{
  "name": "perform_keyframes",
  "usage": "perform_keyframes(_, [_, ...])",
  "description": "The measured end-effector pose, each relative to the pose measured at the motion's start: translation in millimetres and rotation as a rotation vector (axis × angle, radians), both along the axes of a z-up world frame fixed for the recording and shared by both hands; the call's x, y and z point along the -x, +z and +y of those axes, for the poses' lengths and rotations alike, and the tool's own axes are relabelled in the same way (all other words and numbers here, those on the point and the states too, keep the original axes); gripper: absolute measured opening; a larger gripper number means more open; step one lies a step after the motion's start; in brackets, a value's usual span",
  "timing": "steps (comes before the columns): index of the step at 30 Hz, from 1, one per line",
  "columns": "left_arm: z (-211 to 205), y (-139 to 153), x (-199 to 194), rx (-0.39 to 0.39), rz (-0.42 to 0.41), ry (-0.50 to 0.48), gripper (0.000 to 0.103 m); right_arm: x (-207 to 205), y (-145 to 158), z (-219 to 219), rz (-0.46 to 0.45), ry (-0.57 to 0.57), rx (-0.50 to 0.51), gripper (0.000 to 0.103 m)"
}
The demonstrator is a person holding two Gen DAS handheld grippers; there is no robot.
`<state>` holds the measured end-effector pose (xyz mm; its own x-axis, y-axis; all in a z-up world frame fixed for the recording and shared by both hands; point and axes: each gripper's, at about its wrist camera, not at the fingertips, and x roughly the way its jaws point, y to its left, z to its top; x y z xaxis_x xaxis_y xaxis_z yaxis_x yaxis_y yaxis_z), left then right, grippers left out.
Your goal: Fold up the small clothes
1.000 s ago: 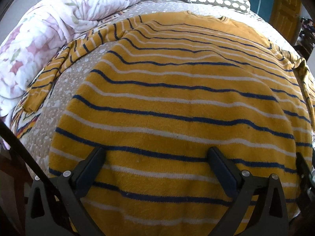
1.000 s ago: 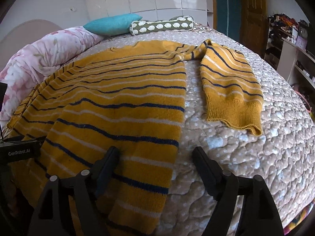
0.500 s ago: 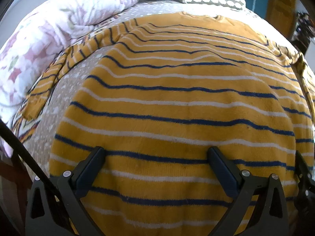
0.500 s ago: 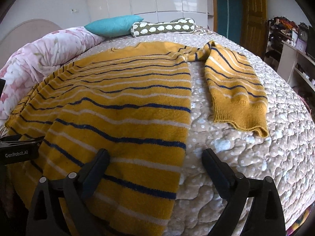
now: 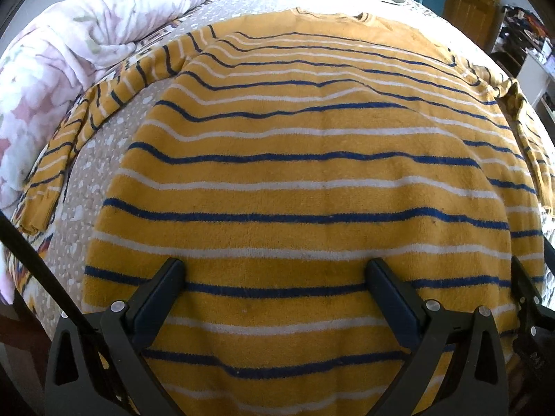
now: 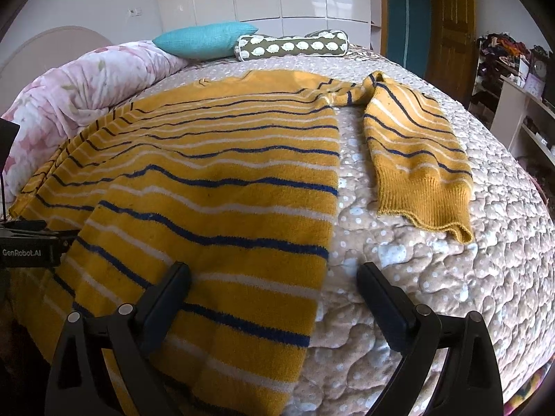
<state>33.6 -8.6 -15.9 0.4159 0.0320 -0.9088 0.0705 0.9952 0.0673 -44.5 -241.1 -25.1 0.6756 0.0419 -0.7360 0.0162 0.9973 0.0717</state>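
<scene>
A mustard sweater (image 5: 305, 180) with navy and white stripes lies spread flat on the quilted bed (image 6: 451, 277). My left gripper (image 5: 275, 274) hovers open over the sweater's lower body, its fingers wide apart with only flat fabric below them. My right gripper (image 6: 274, 274) is open too, straddling the sweater's right side edge (image 6: 326, 249) near the hem: one finger over the knit, the other over bare quilt. The right sleeve (image 6: 416, 159) lies folded down beside the body. The left sleeve (image 5: 104, 104) trails toward the duvet. The left gripper's body (image 6: 27, 249) shows at the right wrist view's left edge.
A pink floral duvet (image 5: 69, 52) is bunched along the bed's left side. A teal pillow (image 6: 204, 40) and a patterned bolster (image 6: 291, 46) sit at the head. White shelves (image 6: 520, 114) and a wooden door (image 6: 451, 27) stand to the right of the bed.
The right gripper's jaws have spread wider over the sweater's side edge. The left gripper has tilted slightly, showing more of the neckline. The sweater has not moved.
</scene>
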Motion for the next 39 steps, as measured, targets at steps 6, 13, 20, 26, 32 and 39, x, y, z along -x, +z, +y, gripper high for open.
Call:
perform_keyframes(6, [-0.8, 0.7, -10.5, 0.01, 0.045, 0.043, 0.103, 0.3, 1.9, -2.2, 0.001, 0.02, -0.007, 0.099])
perform_keyframes(13, [-5.8, 2.1, 0.6, -0.014, -0.042, 0.113, 0.103, 10.3, 34.9, -69.3, -0.017, -0.072, -0.073, 0.081])
perform_keyframes(20, [-8.0, 24.4, 15.3, 0.088, -0.059, 0.118, 0.091, 22.8, 32.2, -153.0, 0.024, -0.298, -0.19, 0.08])
perform_keyframes(26, [-25.7, 60.1, 35.5, 0.149, -0.121, 0.062, 0.091, -19.9, 20.9, -141.4, 0.028, -0.241, -0.267, 0.017])
perform_keyframes(32, [-25.1, 80.4, 44.5, 0.159, -0.174, 0.04, 0.091, -35.7, 66.9, -177.9, -0.006, -0.239, -0.14, 0.01])
perform_keyframes(39, [-32.7, 74.0, 47.0, 0.165, -0.158, 0.008, 0.091, -24.5, 91.7, -268.5, 0.091, -0.546, 0.231, 0.014])
